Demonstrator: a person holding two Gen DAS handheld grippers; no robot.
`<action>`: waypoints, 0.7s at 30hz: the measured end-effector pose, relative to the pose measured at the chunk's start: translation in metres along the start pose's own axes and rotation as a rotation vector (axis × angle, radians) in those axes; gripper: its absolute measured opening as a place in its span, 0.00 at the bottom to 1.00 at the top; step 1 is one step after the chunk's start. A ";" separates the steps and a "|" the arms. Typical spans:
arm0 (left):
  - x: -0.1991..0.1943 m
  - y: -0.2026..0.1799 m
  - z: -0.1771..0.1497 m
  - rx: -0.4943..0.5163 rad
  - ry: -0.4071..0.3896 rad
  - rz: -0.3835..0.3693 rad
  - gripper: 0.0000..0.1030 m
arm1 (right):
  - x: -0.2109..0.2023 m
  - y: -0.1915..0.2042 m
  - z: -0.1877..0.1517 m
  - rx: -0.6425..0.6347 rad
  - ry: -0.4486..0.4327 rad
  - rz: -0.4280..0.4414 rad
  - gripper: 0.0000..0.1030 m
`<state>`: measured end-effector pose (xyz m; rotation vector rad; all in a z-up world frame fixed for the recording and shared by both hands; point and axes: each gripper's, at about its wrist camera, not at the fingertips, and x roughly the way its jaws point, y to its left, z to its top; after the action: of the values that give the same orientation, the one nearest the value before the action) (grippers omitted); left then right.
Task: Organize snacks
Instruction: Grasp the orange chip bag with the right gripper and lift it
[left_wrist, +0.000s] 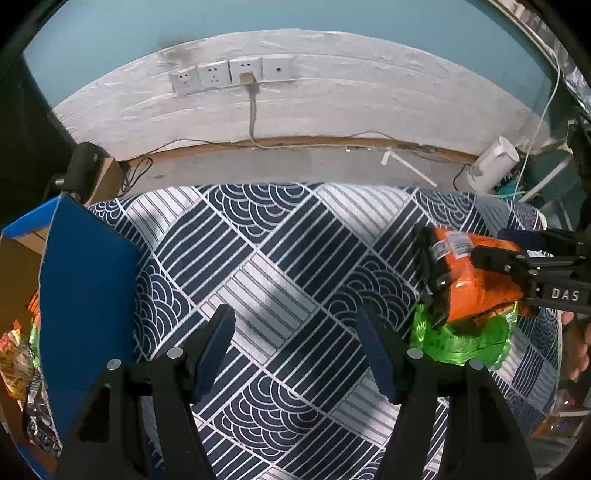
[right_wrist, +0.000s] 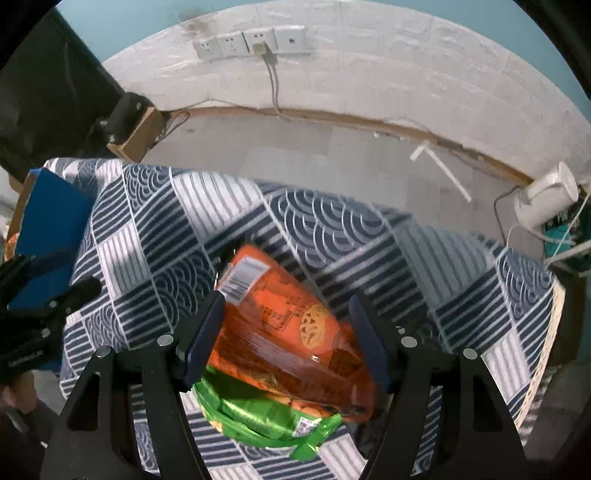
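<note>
Patterned blue-and-white tablecloth (left_wrist: 280, 266) fills most of the view, with a blue-flapped cardboard box (left_wrist: 85, 295) at its left edge already holding a few snack bags. Still to go: orange packet (right_wrist: 288, 332) lying on green packet (right_wrist: 258, 417). Right gripper (right_wrist: 286, 332) straddles the orange one, pads apparently not yet pressing; left gripper (left_wrist: 295, 332) hangs half-open, empty.

I count two snack bags on the tabletop (right_wrist: 480, 266): one orange snack bag (right_wrist: 291, 332) and one green snack bag (right_wrist: 258, 413) under it. I see one blue box (left_wrist: 88, 295) at the left with more bags inside; their number I cannot tell. On the wall I count four sockets (left_wrist: 231, 74).
</note>
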<state>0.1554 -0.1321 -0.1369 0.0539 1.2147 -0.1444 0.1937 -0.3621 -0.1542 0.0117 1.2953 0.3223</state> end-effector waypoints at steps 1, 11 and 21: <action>0.000 0.000 -0.001 0.002 0.003 0.000 0.68 | -0.001 -0.001 -0.003 0.013 0.002 0.012 0.69; -0.007 -0.006 -0.025 0.010 0.046 -0.036 0.68 | -0.004 0.011 -0.052 0.063 0.110 -0.006 0.69; -0.016 -0.021 -0.057 0.076 0.091 -0.040 0.68 | -0.005 0.020 -0.106 0.145 0.184 0.009 0.69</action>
<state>0.0938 -0.1449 -0.1413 0.1037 1.3010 -0.2247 0.0876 -0.3625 -0.1758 0.1132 1.4995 0.2400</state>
